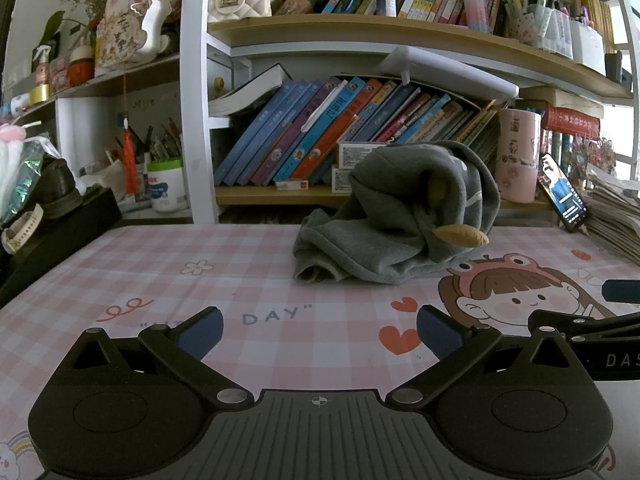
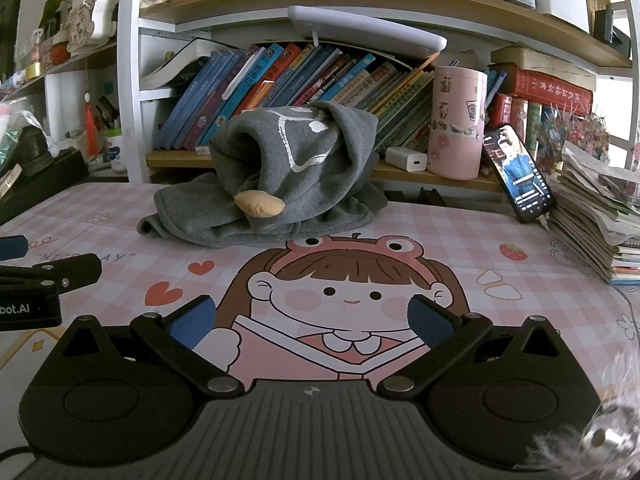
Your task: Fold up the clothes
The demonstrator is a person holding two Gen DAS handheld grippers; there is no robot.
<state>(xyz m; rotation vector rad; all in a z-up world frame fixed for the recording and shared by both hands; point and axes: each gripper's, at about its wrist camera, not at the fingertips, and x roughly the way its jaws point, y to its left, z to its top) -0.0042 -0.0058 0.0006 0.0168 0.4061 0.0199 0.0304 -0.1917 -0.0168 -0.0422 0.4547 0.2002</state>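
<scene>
My left gripper (image 1: 319,334) is spread wide over the pink checked mat (image 1: 168,280), holding nothing; printed letters "DAY" sit between its blue pads. My right gripper (image 2: 312,322) is likewise spread and empty above the cartoon girl (image 2: 344,288) in a frog hat. The crumpled grey fleece garment (image 1: 394,216) lies mid-frame near the bookshelf, soft and heaped, with tan stuffed nubs poking out; only my right view shows its white stitched markings (image 2: 298,140). At that view's left edge the other tool reads "bot.AI"; my left view's right edge shows "DAS". A lit phone (image 2: 518,174) leans against stacked papers beside a pink canister (image 2: 458,124).
</scene>
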